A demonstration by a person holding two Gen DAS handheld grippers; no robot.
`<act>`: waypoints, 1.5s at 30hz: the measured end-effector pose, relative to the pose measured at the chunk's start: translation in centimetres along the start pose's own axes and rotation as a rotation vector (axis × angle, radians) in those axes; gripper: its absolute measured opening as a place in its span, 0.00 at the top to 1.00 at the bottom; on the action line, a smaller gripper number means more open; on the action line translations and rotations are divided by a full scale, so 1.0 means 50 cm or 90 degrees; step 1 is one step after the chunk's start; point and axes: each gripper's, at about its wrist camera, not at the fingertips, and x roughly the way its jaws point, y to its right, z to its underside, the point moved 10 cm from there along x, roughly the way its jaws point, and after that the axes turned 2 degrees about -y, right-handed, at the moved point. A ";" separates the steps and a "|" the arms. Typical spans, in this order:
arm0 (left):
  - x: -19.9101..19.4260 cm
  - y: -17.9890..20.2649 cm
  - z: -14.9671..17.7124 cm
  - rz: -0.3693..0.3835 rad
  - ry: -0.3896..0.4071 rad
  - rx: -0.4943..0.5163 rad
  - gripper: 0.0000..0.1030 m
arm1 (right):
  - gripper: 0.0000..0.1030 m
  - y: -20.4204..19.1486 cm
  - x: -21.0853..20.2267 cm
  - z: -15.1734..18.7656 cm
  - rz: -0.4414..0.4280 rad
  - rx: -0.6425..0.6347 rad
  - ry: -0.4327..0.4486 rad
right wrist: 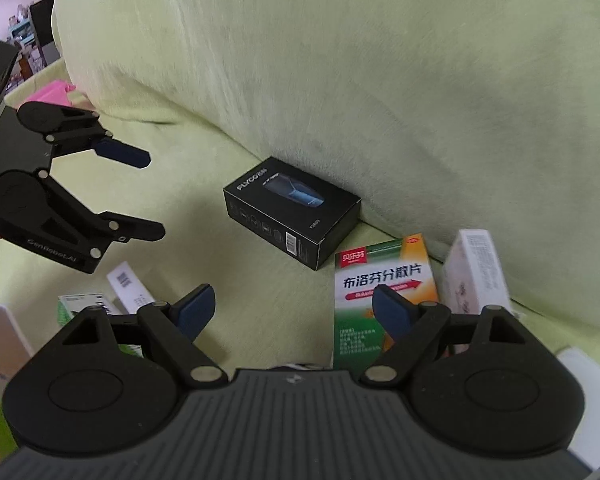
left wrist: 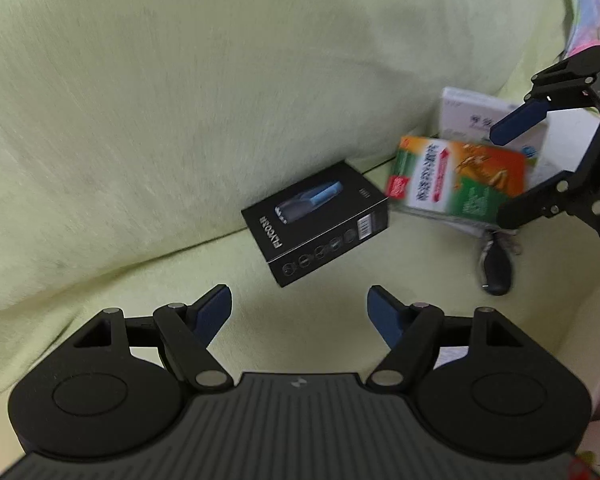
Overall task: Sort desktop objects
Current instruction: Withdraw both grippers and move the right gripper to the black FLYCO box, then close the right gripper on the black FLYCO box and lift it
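Boxes and small oddments are what there is to sort here, and they lie spread over a pale green sofa seat [left wrist: 308, 304] rather than a desk. A black shaver box [left wrist: 316, 226] sits flat with one long side against the back cushion [left wrist: 180, 100]. Just to its right a green-and-orange medicine box [left wrist: 456, 178] leans with a white carton [left wrist: 466, 114] behind it, the two touching or nearly so. A dark key fob on a ring [left wrist: 498, 270] lies at the foot of that pair. From the right wrist view, more small cartons [right wrist: 130, 286] show low on the left, near the seat's front, well apart from the shaver box.

The left gripper [left wrist: 300, 312] hangs above the seat in front of the shaver box, fingers spread wide and nothing between them. The right gripper [right wrist: 294, 306] is likewise spread and empty, hovering over the medicine box.

How far the sorting stands is hard to call. The three boxes along the cushion could be a row already gathered there, or simply things lying where they fell; the cartons at the front fit either reading. No bin or tray that would mark a destination shows in either view.
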 end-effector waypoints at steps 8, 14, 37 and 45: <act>0.065 -0.018 0.010 0.008 -0.015 0.001 0.27 | 0.19 0.003 0.069 -0.012 -0.001 -0.012 -0.016; 0.102 -0.034 0.013 0.015 -0.015 0.001 0.27 | 0.19 0.006 0.121 -0.026 0.009 -0.029 -0.030; 0.157 -0.002 -0.003 0.089 0.016 0.062 0.38 | 0.60 0.016 0.201 -0.049 0.010 0.000 -0.025; 0.056 0.003 -0.014 0.088 0.045 0.074 0.38 | 0.60 0.014 0.120 -0.063 -0.052 0.073 -0.006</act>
